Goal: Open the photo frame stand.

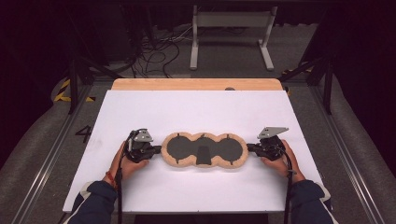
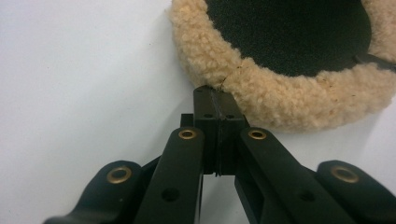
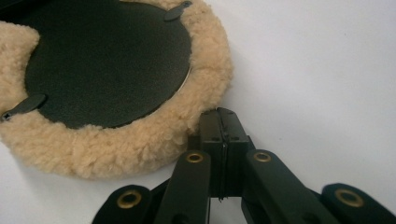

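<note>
Left gripper (image 1: 155, 150): jaws pressed together at the fleece rim, apparently pinching its edge. Right gripper (image 1: 252, 148): jaws likewise together at the opposite end, likely holding it taut. Three-lobed pad (image 1: 204, 150), tan fleece border, dark flat discs, lies flat mid-table (image 1: 154, 109), nearer the front edge.

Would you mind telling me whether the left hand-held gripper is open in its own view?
No, the left hand-held gripper has its two black jaws pressed together, their tips at the fleece pad's edge.
</note>
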Demonstrator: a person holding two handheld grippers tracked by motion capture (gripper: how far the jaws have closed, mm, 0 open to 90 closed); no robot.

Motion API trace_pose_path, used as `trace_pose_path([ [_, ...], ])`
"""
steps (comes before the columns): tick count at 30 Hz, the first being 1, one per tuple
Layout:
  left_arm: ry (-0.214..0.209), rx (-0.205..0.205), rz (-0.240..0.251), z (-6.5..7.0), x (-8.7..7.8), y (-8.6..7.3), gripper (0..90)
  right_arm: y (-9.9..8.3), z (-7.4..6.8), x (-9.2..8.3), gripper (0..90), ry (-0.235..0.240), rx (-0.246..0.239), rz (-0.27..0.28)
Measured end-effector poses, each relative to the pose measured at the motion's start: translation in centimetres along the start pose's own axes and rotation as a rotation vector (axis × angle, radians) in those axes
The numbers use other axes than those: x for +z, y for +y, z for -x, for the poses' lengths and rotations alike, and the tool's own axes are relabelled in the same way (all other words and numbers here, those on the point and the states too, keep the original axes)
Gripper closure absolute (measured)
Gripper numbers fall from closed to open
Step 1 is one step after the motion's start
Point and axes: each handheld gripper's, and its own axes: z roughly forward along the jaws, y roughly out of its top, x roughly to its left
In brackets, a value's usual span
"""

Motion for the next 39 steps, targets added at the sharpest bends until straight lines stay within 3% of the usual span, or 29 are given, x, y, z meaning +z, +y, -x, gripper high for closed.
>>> trace_pose_path([
  [5, 0.009, 0.004, -0.004, 0.3, 0.0, 0.1, 90.0, -0.2, -0.3, -0.2, 90.0, -0.006, 0.013, 0.001],
  [7, -0.018, 0.023, -0.005, 0.3, 0.0, 0.1, 89.9, -0.4, -0.4, -0.5, 90.0, -0.008, 0.015, -0.004],
  [10, -0.021, 0.018, -0.008, 0.3, 0.1, 0.2, 89.5, -0.7, -0.5, -0.7, 90.0, -0.02, 0.026, -0.001],
  [11, -0.013, 0.018, -0.01, 0.3, 0.0, 0.2, 86.7, -0.7, -0.5, -0.7, 84.7, -0.037, 0.038, 0.003],
  [14, 0.013, 0.024, -0.017, 0.3, -0.3, 0.1, 80.2, -0.8, -0.4, -0.9, 82.9, -0.043, 0.056, 0.005],
  [20, 0.0, 0.016, 0.086, 0.5, -2.1, -0.9, 72.7, -1.0, -0.5, -2.1, 76.6, -0.076, 0.12, 0.05],
  [26, 0.01, 0.056, 0.098, 2.4, -3.0, -2.3, 60.1, -1.0, -2.1, -4.0, 70.0, -0.06, 0.154, 0.101],
  [31, 0.016, 0.085, 0.125, 3.8, -4.2, -3.4, 47.4, -0.7, -4.9, -4.8, 63.6, 0.002, 0.105, 0.121],
  [35, 0.029, 0.054, 0.159, 4.2, -4.9, -4.3, 36.8, -0.6, -6.2, -4.8, 58.2, 0.049, 0.098, 0.122],
  [39, 0.045, 0.048, 0.128, 4.5, -4.8, -4.8, 27.2, -0.1, -7.7, -4.0, 57.7, 0.104, 0.058, 0.101],
])
